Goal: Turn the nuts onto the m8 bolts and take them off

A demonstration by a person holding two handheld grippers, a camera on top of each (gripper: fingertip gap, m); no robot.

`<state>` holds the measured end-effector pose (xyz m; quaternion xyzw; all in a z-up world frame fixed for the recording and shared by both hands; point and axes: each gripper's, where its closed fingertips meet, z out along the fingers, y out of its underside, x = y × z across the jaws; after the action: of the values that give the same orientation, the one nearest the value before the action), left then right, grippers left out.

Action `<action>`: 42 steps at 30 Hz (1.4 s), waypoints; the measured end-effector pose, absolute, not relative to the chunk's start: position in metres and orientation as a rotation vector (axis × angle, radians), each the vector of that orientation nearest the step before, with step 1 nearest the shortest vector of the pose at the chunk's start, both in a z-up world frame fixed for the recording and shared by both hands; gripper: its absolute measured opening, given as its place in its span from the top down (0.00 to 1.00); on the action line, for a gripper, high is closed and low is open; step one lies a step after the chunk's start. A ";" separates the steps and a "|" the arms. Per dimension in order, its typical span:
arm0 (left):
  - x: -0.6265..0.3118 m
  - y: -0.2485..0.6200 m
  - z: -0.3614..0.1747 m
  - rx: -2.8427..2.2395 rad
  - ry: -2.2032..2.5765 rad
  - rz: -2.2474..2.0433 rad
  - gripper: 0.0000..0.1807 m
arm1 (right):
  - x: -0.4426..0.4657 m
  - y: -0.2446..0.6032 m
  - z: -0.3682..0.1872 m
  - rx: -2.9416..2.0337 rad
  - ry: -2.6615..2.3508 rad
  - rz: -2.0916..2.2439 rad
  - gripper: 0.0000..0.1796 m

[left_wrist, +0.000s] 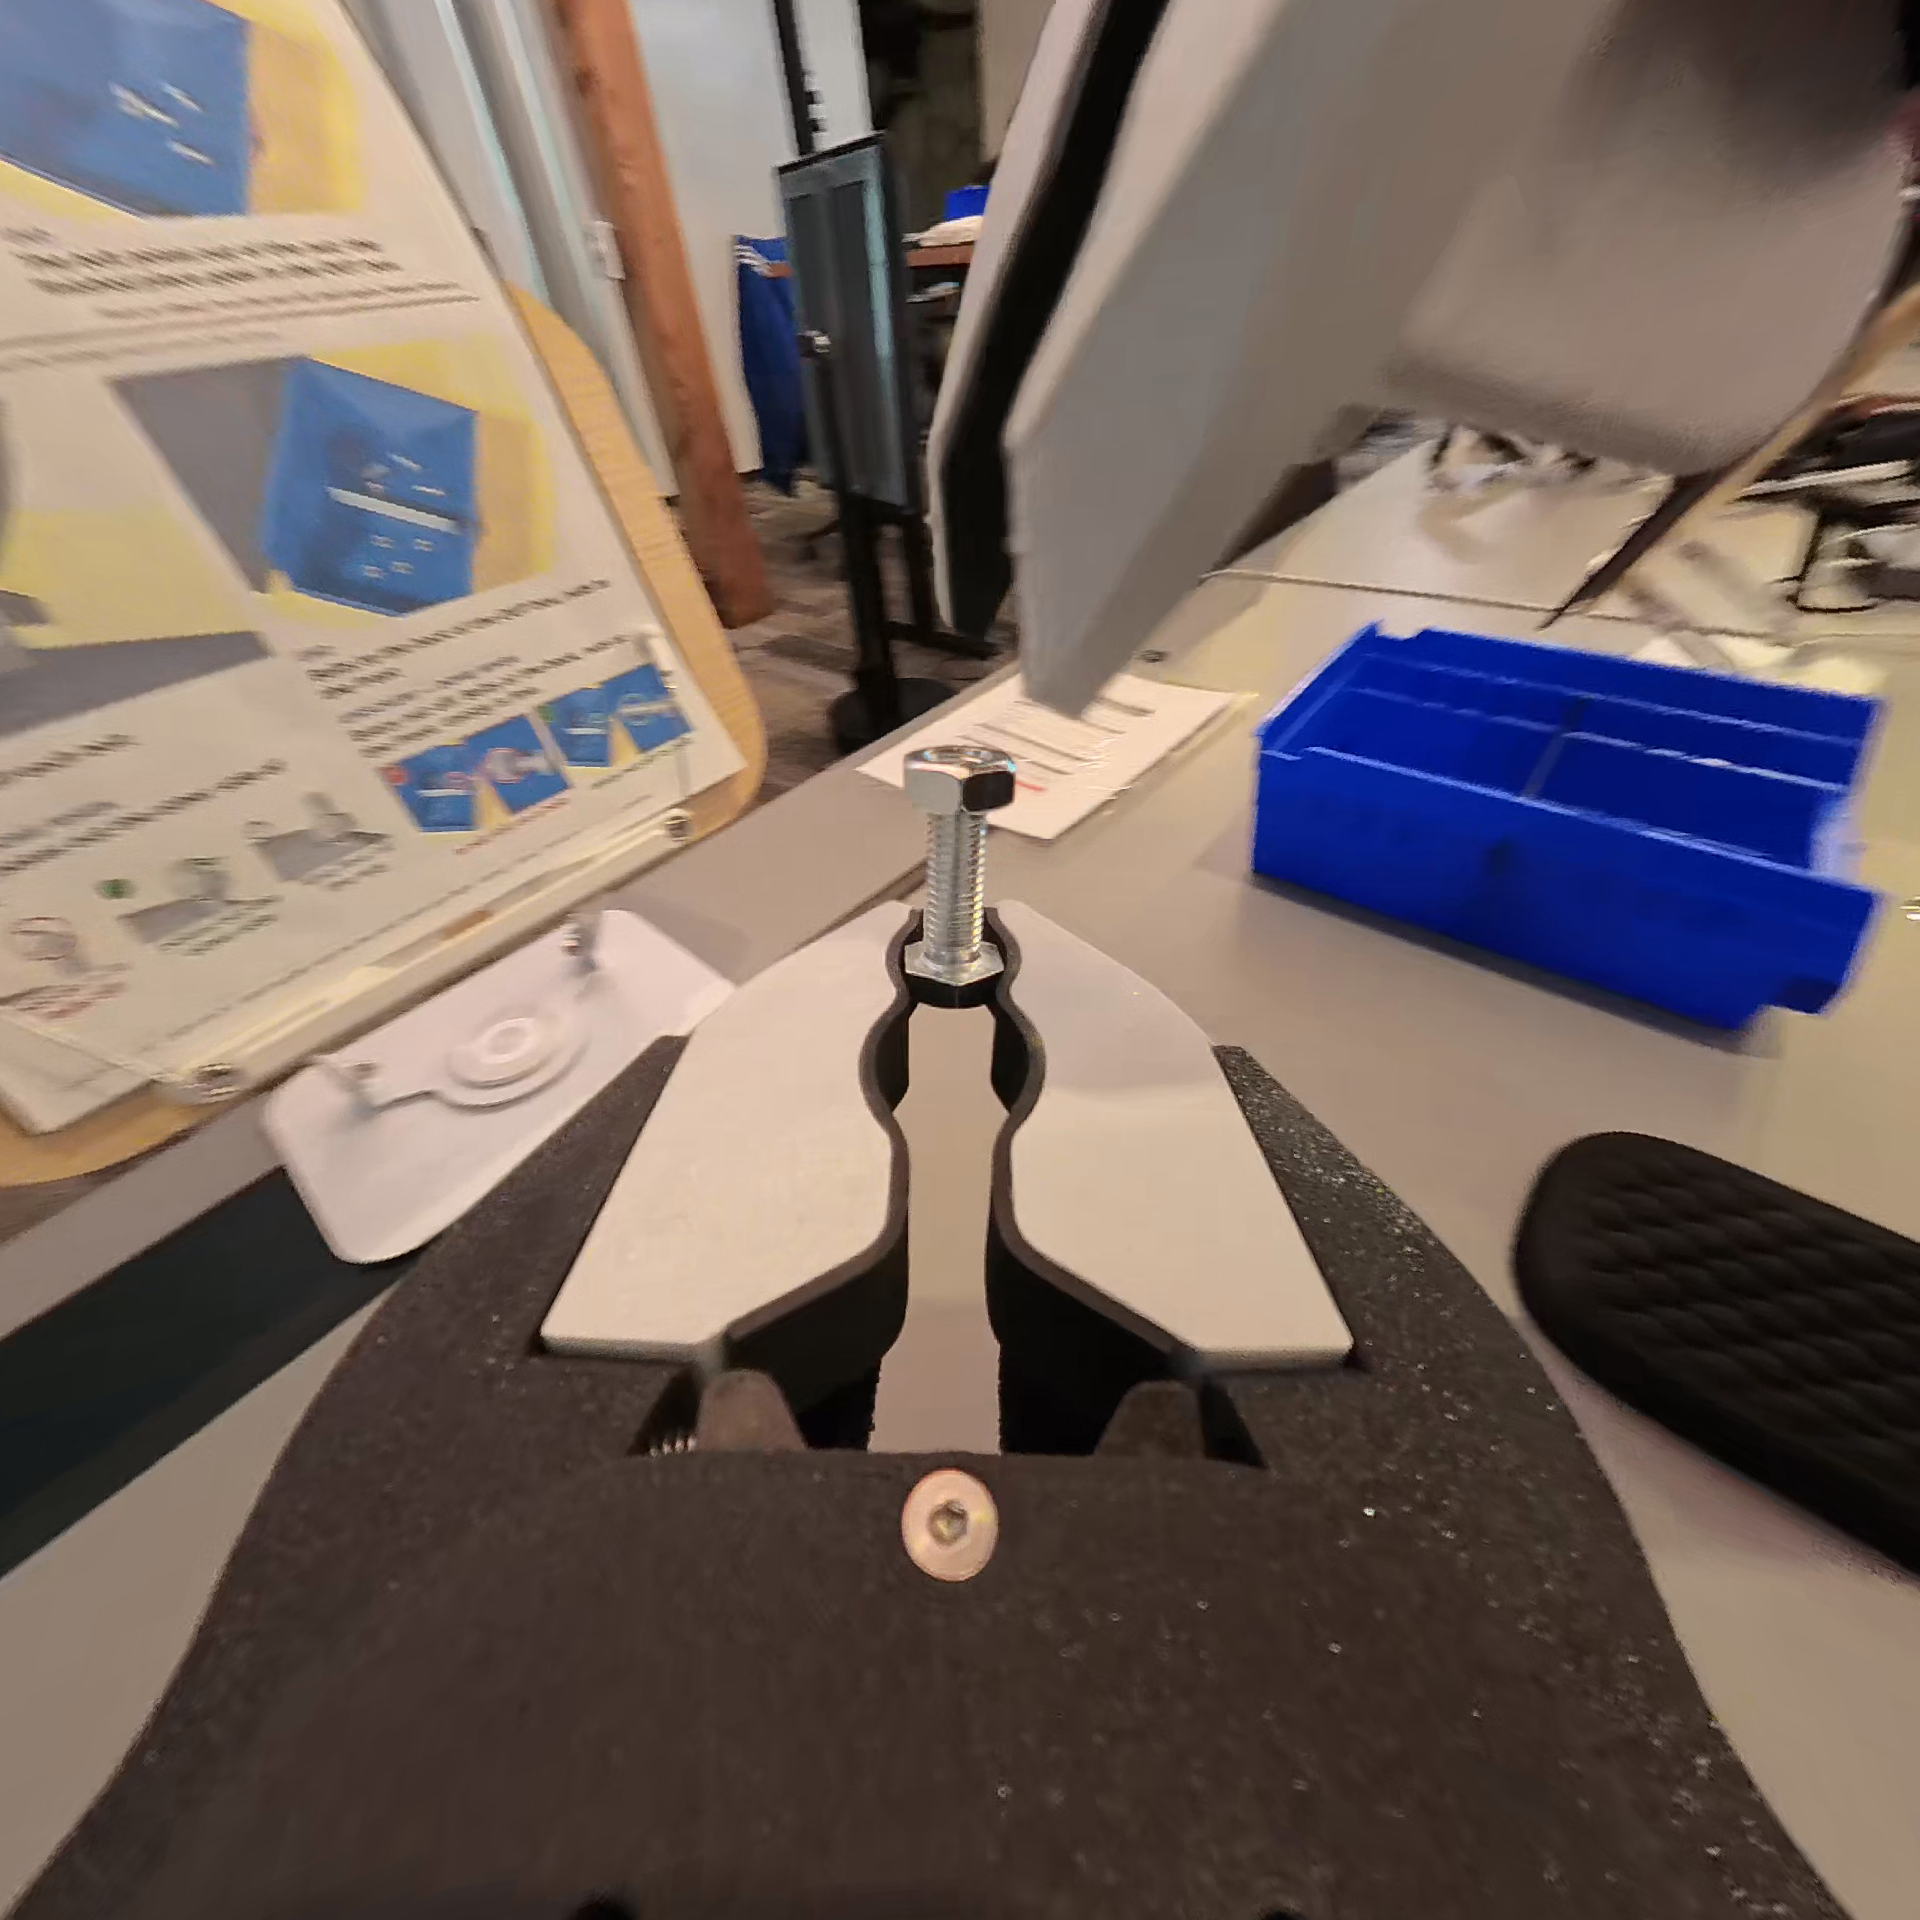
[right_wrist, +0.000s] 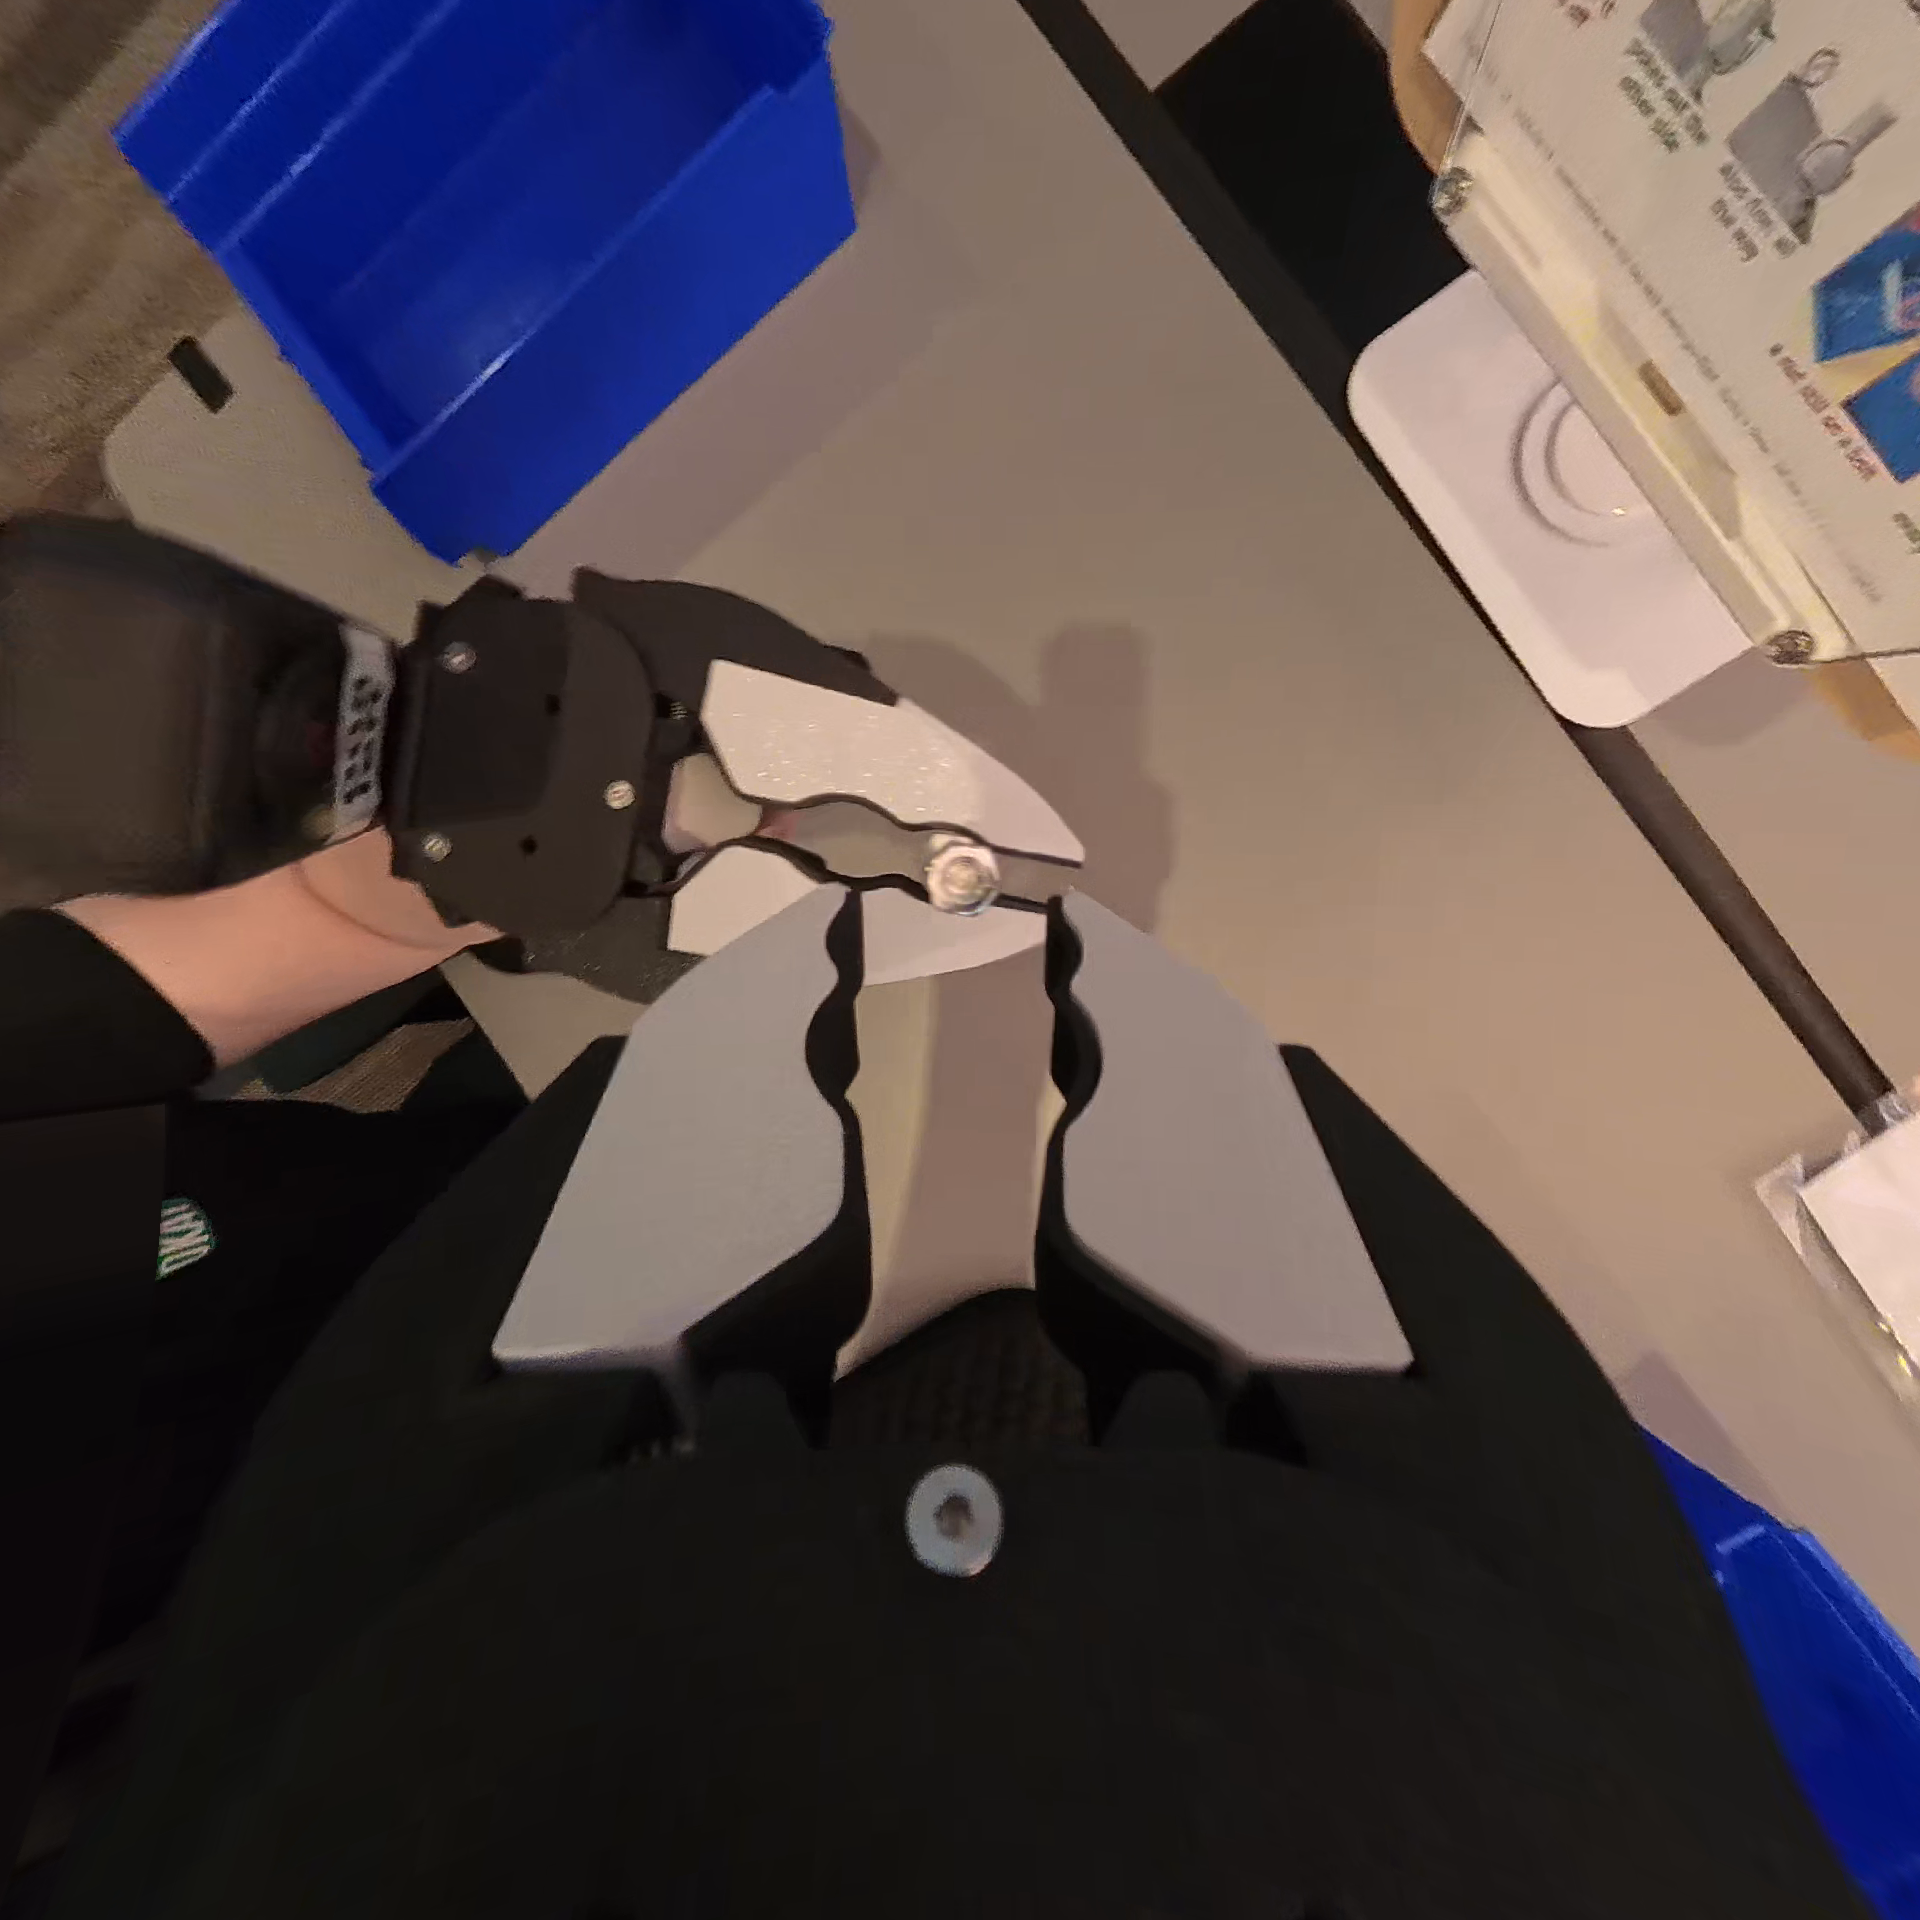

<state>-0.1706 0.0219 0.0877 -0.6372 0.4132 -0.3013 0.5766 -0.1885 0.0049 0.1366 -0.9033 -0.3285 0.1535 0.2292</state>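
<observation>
In the left wrist view, a silver bolt point(left_wrist: 954, 852) stands upright with its hex head on top. My left gripper point(left_wrist: 951, 951) is shut on the nut point(left_wrist: 951, 964) at the bolt's lower end, held above the grey table point(left_wrist: 1403, 1039). A grey finger point(left_wrist: 1195, 364) of the right gripper hangs just above and to the right of the bolt head. In the right wrist view, my right gripper point(right_wrist: 954, 909) is open and looks down on the bolt head point(right_wrist: 961, 875), which lies just beyond its fingertips. There the left gripper's finger point(right_wrist: 862, 748) comes in from the left.
A blue divided bin point(left_wrist: 1558, 831) stands at the right and also shows in the right wrist view point(right_wrist: 499, 260). An instruction board point(left_wrist: 312, 520) leans on a white base plate point(left_wrist: 499, 1070). A paper sheet point(left_wrist: 1091, 748) lies behind the bolt. A person's hand point(right_wrist: 343, 914) holds the left gripper. About 6 cm separates my left fingertips from my right.
</observation>
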 end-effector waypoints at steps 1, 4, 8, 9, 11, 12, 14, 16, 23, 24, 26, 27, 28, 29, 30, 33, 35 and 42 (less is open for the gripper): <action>-0.172 0.024 0.088 -1.492 0.957 -0.679 0.94 | -0.187 0.008 0.136 -2.495 -0.885 0.410 0.81; -0.176 0.030 0.088 -1.493 0.938 -0.618 0.94 | -0.188 0.011 0.133 -2.532 -0.861 0.406 0.81; -0.178 0.035 0.087 -1.500 0.916 -0.565 0.94 | -0.194 0.015 0.129 -2.548 -0.824 0.424 0.82; -0.179 0.036 0.087 -1.500 0.912 -0.548 0.94 | -0.194 0.016 0.128 -2.556 -0.819 0.417 0.81; -0.180 0.038 0.087 -1.492 0.905 -0.514 0.94 | -0.194 0.017 0.125 -2.571 -0.814 0.403 0.81; -0.181 0.038 0.088 -1.487 0.904 -0.496 0.94 | -0.195 0.017 0.124 -2.572 -0.810 0.409 0.81; -0.183 0.039 0.089 -1.477 0.898 -0.460 0.94 | -0.197 0.017 0.122 -2.583 -0.805 0.429 0.81; -0.183 0.040 0.090 -1.471 0.897 -0.437 0.94 | -0.197 0.018 0.120 -2.588 -0.790 0.434 0.83; -0.183 0.040 0.089 -1.471 0.899 -0.435 0.94 | -0.198 0.020 0.121 -2.592 -0.762 0.493 0.89; -0.183 0.040 0.090 -1.469 0.897 -0.437 0.94 | -0.198 0.019 0.120 -2.600 -0.766 0.498 0.89; -0.183 0.040 0.091 -1.466 0.895 -0.432 0.94 | -0.199 0.019 0.120 -2.602 -0.762 0.510 0.88; -0.183 0.040 0.091 -1.465 0.897 -0.430 0.94 | -0.199 0.019 0.120 -2.601 -0.762 0.516 0.89; -0.183 0.039 0.091 -1.465 0.897 -0.430 0.94 | -0.200 0.019 0.120 -2.601 -0.760 0.525 0.89; -0.183 0.039 0.090 -1.465 0.898 -0.431 0.94 | -0.200 0.019 0.119 -2.604 -0.760 0.534 0.90; -0.183 0.039 0.090 -1.466 0.899 -0.429 0.94 | -0.201 0.018 0.119 -2.606 -0.762 0.545 0.91; -0.182 0.039 0.089 -1.467 0.904 -0.431 0.94 | -0.200 0.018 0.118 -2.611 -0.765 0.548 0.91; -0.182 0.038 0.089 -1.467 0.908 -0.437 0.94 | -0.199 0.017 0.118 -2.613 -0.774 0.547 0.91; -0.175 0.024 0.087 -1.479 1.014 -0.582 0.94 | -0.197 0.007 0.118 -2.527 -1.064 0.448 0.92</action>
<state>-0.1749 0.0239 0.0869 -0.6346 0.4353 -0.2497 0.5877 -0.1970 0.0070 0.1181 -0.8947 -0.3766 0.1587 0.1805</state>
